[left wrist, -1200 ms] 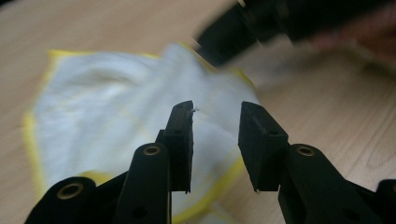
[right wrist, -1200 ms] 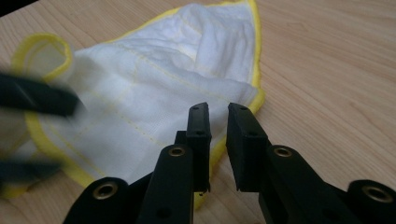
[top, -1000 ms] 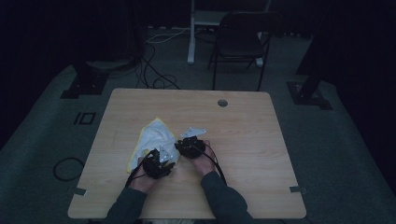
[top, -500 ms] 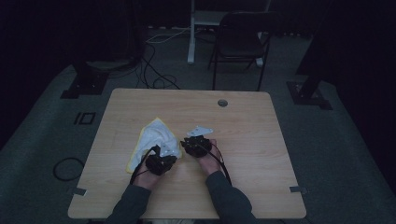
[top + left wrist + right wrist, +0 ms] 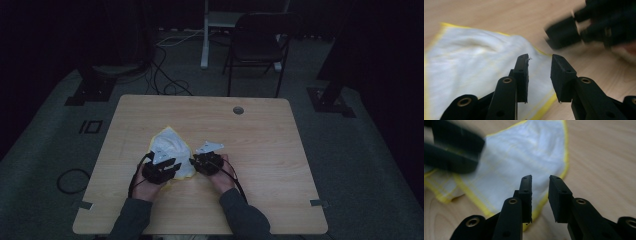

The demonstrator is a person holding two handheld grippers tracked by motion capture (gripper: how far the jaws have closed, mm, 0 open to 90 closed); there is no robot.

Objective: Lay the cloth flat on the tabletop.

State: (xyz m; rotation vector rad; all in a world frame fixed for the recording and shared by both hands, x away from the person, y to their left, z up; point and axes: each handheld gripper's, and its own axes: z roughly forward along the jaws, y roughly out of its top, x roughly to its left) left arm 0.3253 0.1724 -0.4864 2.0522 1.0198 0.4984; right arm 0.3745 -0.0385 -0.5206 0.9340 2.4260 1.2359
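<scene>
L gripper [image 5: 161,170] low centre-left of high view, jaws just reopened, nothing gripped. R gripper [image 5: 207,162] beside it, jaws apart, empty.

The cloth [image 5: 524,152] is a soft white woven fabric, matt, with a stitched yellow hem along its edges. It lies on a table [image 5: 280,140] of pale wood-grain laminate, smooth with a faint sheen. The left gripper [image 5: 539,72] and right gripper [image 5: 540,195] look like matt black plastic, with brass-coloured metal eyelets.

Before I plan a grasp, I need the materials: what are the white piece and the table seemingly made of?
White piece: looks like thin woven cloth, matte, with soft creases and a stitched yellow hem. Table: light wood or wood-look laminate, smooth, showing grain lines.
</scene>
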